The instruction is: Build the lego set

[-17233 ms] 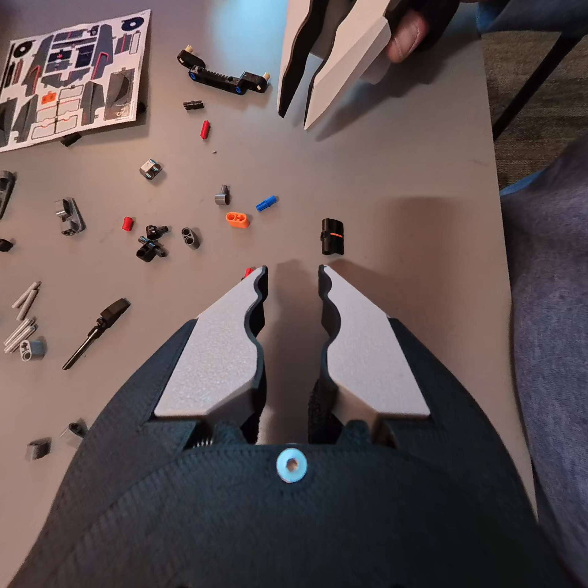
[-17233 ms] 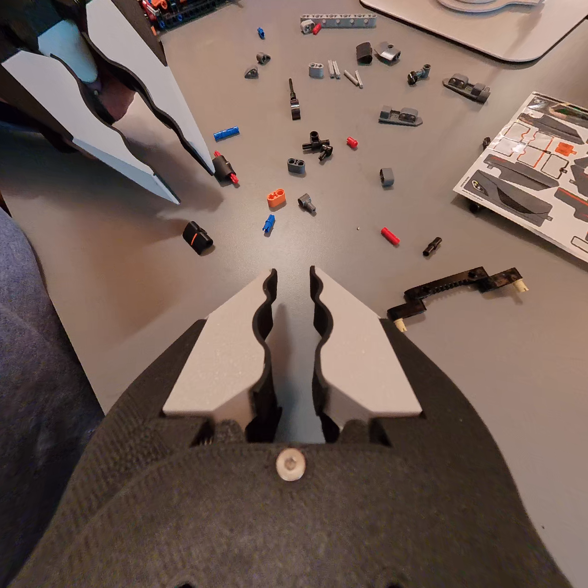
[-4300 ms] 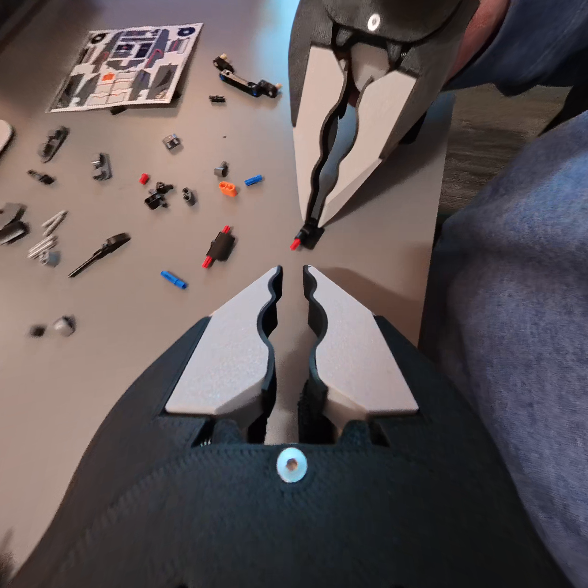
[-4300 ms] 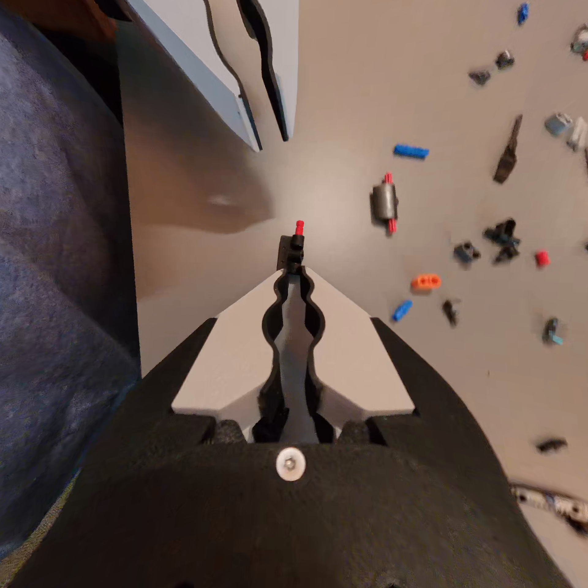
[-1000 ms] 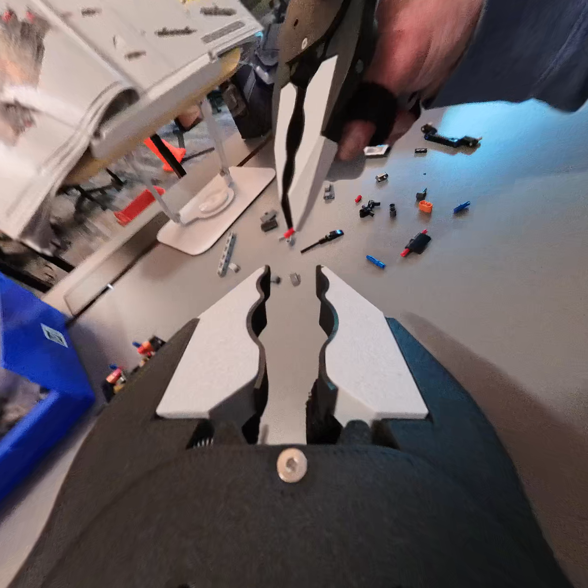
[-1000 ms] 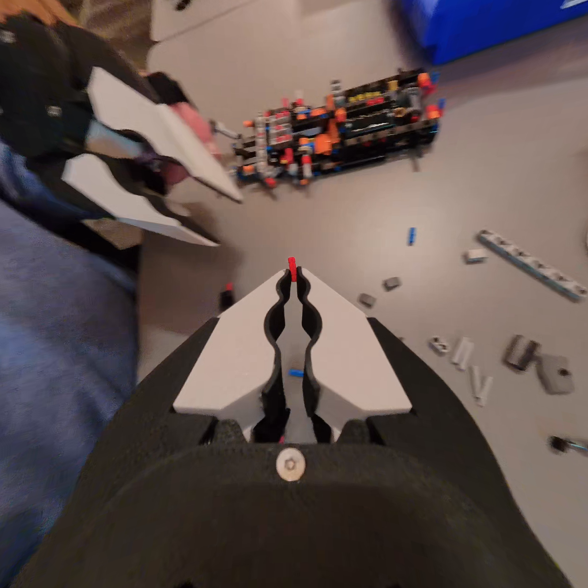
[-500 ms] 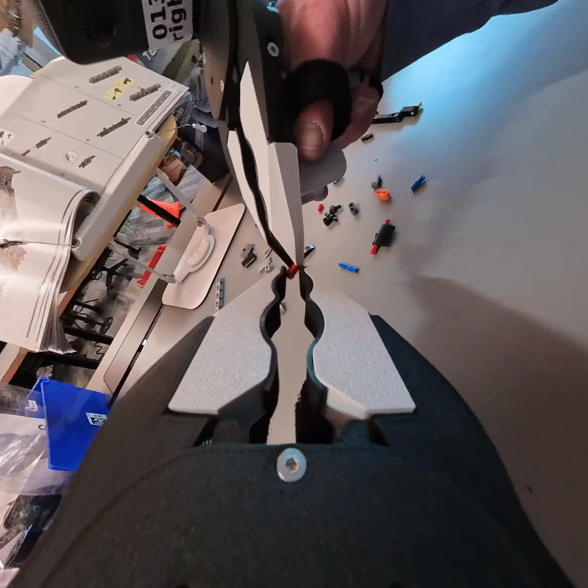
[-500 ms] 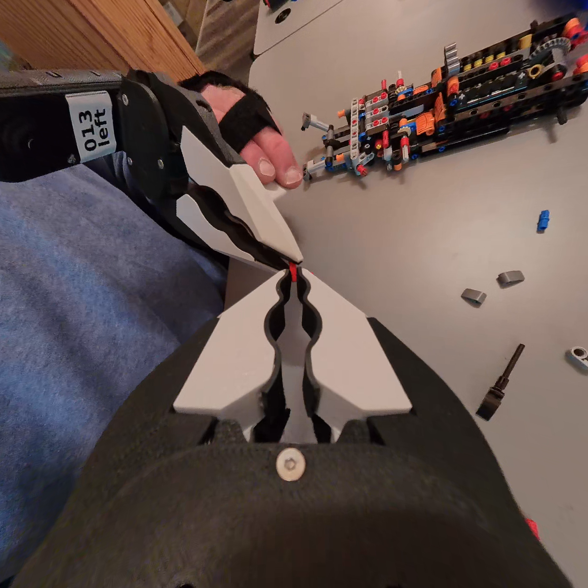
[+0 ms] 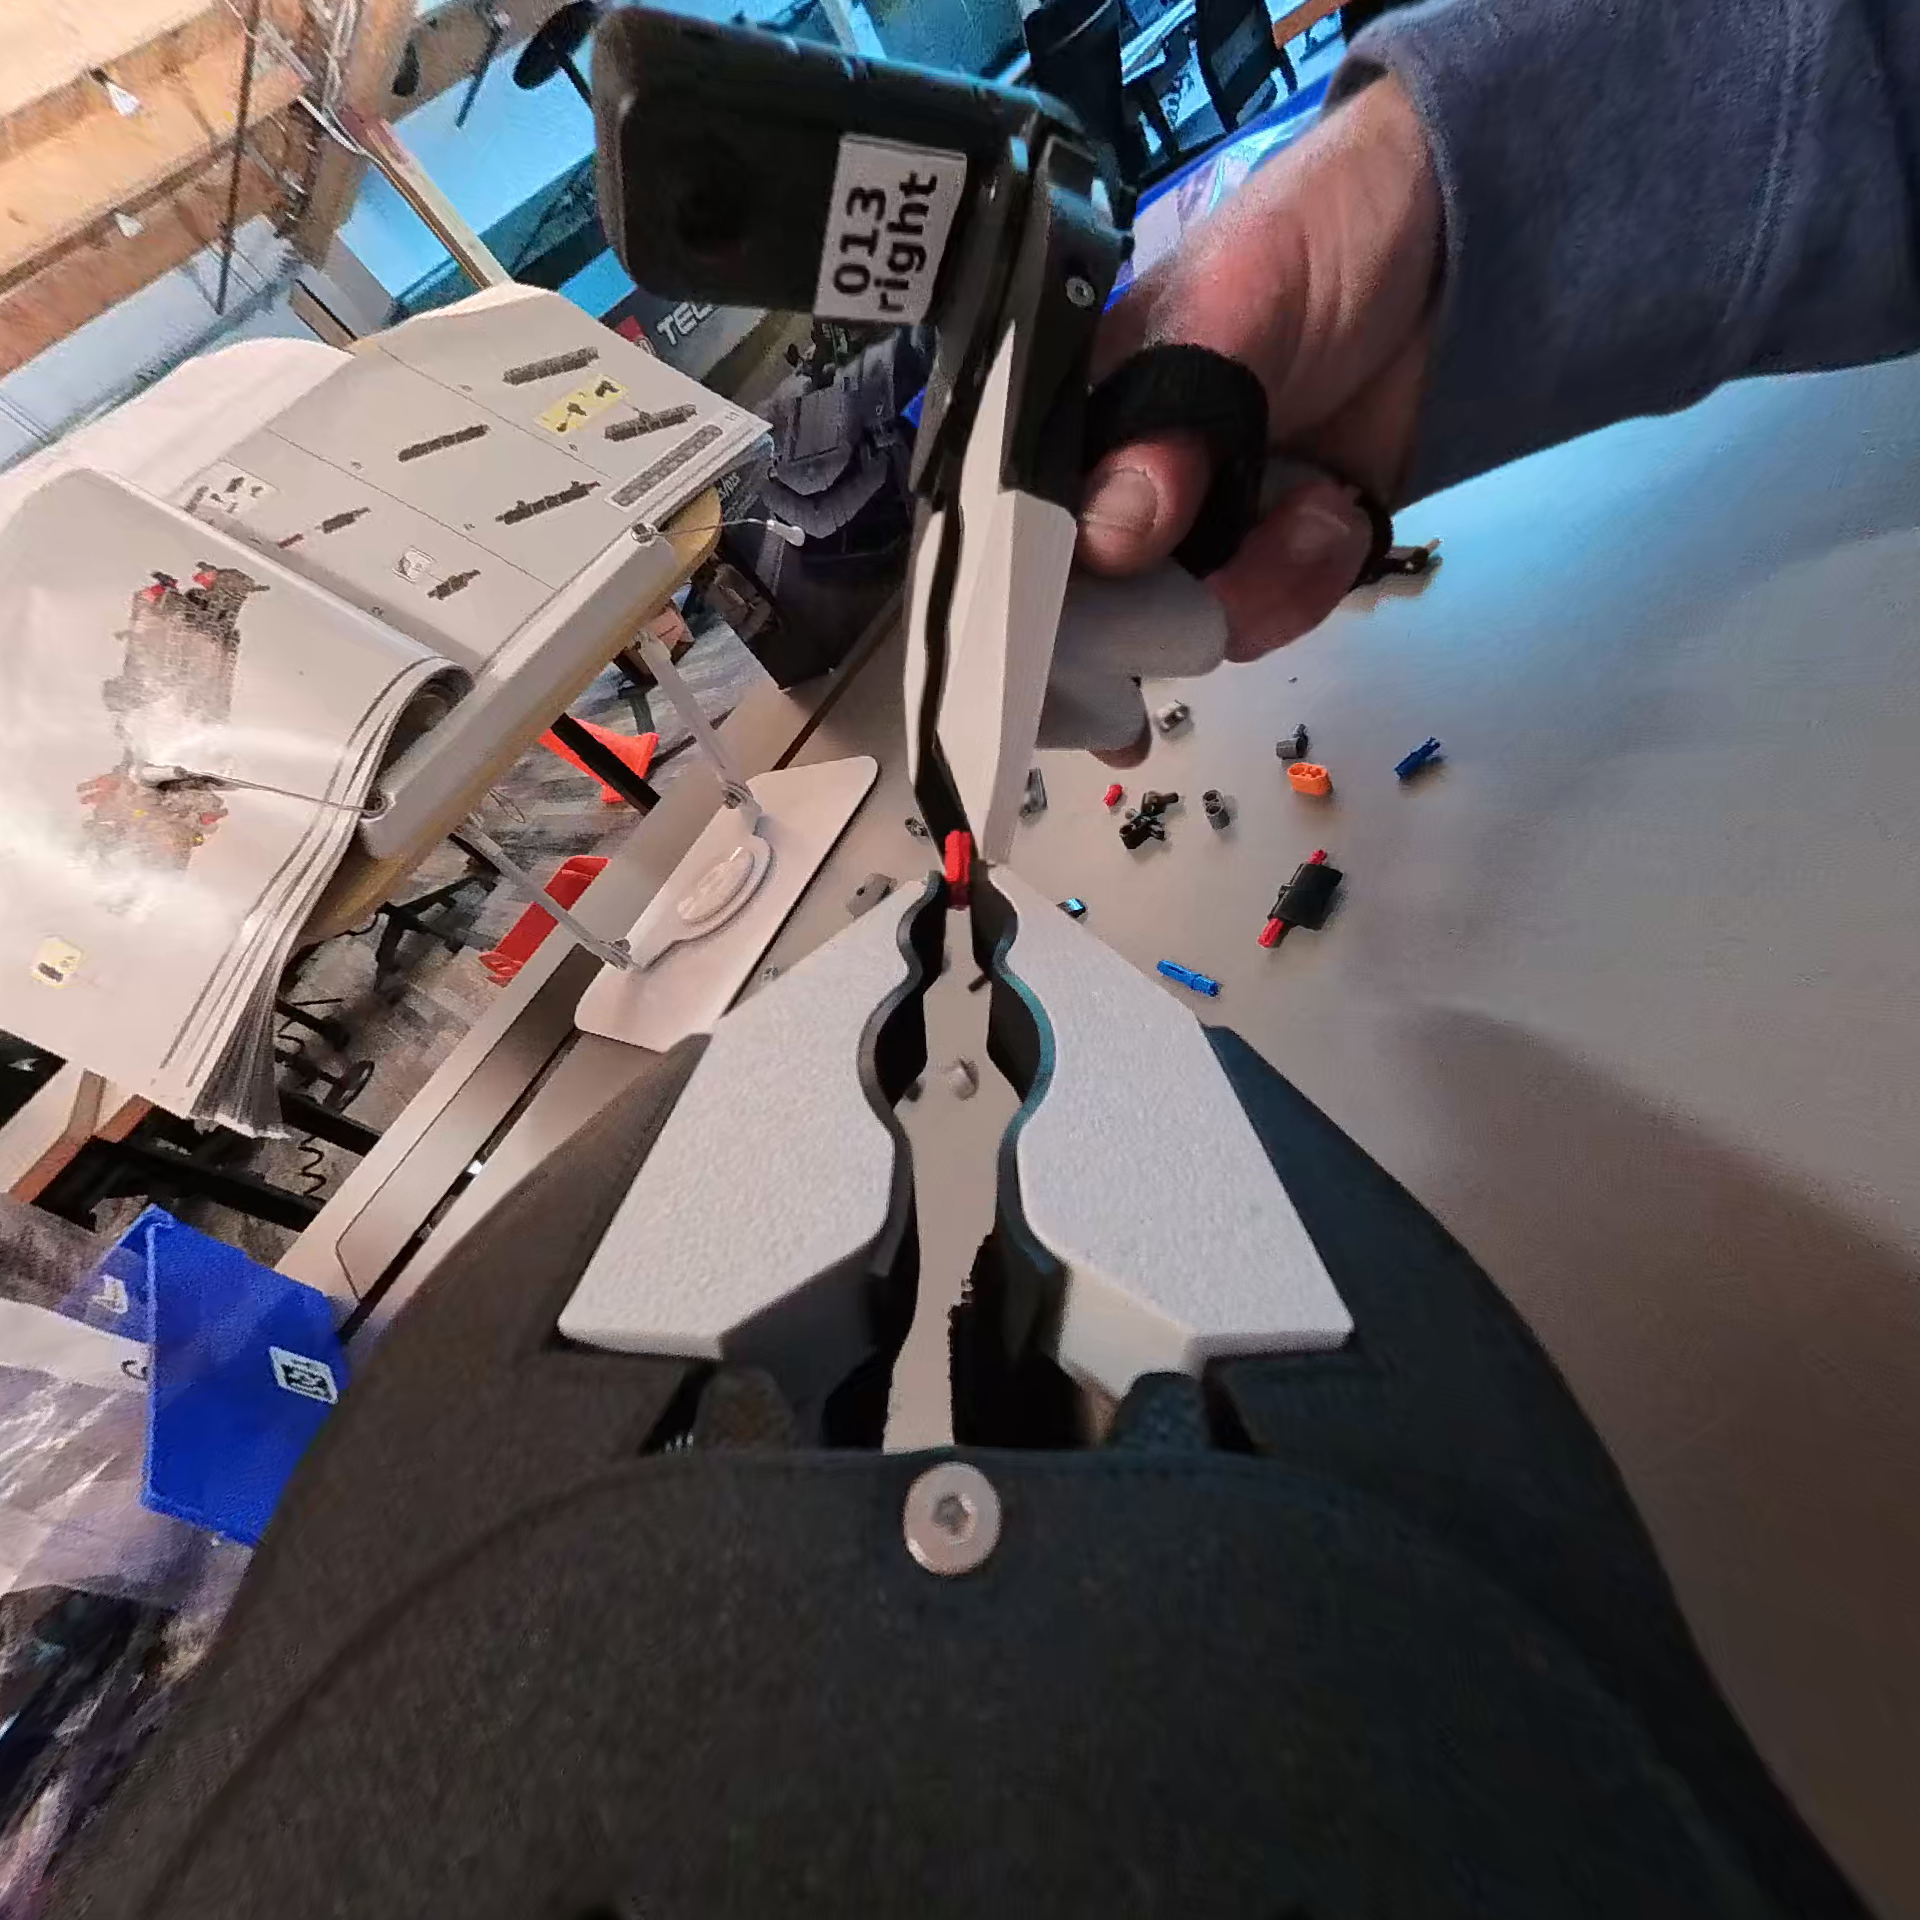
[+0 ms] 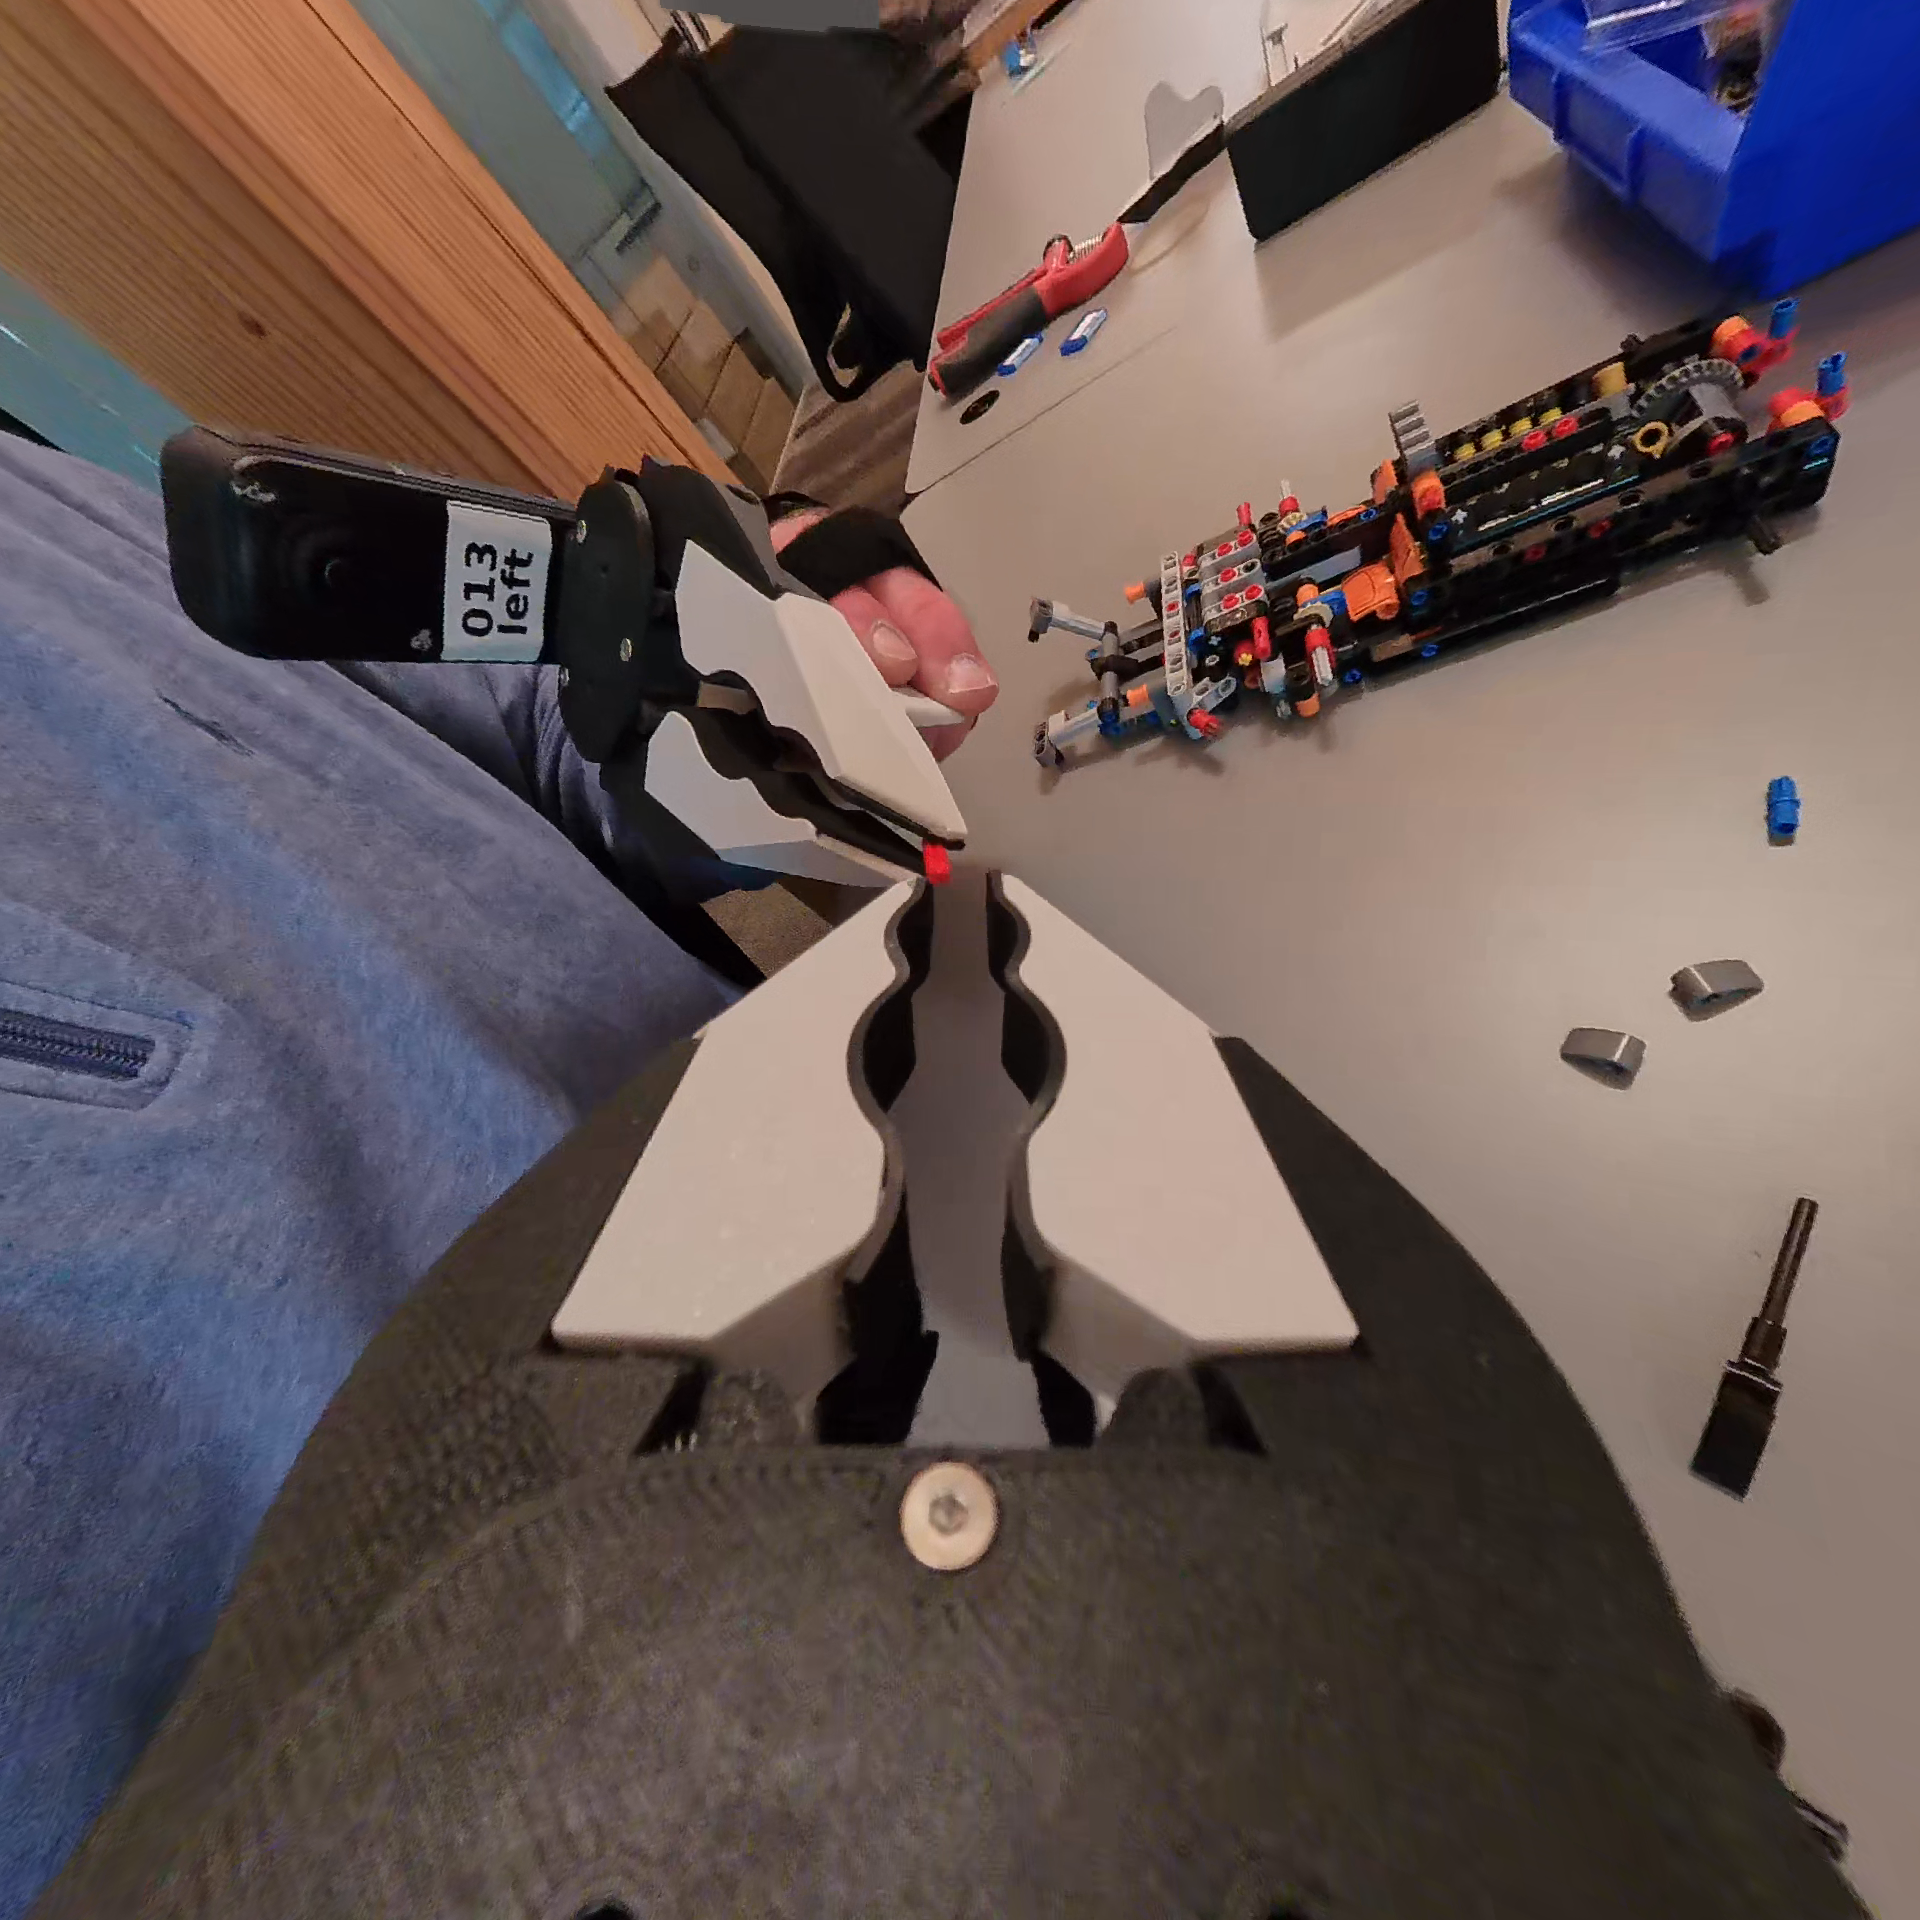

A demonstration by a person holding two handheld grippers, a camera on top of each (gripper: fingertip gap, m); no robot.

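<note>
Above the near edge of the grey table [image 10: 1351, 935], the two grippers meet tip to tip. The left gripper [image 9: 957, 902] is clenched on a small red pin [image 9: 957, 868]. The right gripper [image 10: 952, 883] stands released, its fingers a little apart, just beside the pin. Far to the right, the half-built lego model [image 10: 1455, 561] lies flat. Loose pieces [image 9: 1299, 899] lie scattered on the table.
</note>
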